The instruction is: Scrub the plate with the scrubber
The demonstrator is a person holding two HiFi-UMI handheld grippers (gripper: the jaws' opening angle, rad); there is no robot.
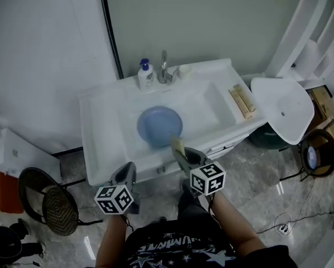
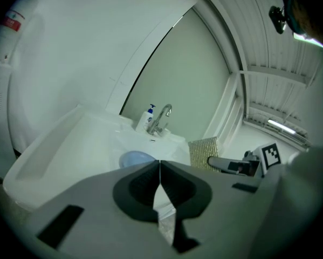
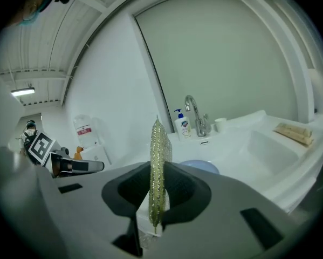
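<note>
While the white sink [image 1: 100, 127] holds the blue plate [image 1: 158, 126] flat in its basin, the right gripper [image 1: 179, 151] is the nearer one, with the plate just off its tips toward 11 o'clock in the head view. It is clamped on the scrubber [image 1: 178, 144], which stands edge-up between its jaws. The left gripper [image 1: 127, 172], closed on nothing, has the plate at 1 o'clock.

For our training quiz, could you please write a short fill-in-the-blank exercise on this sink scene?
1. The right gripper is shut on the ____.
2. The blue plate lies in the white ____.
3. The left gripper has ____ jaws, holding nothing.
4. The soap bottle stands beside the ____.
Missing: scrubber; sink; shut; faucet.
</note>
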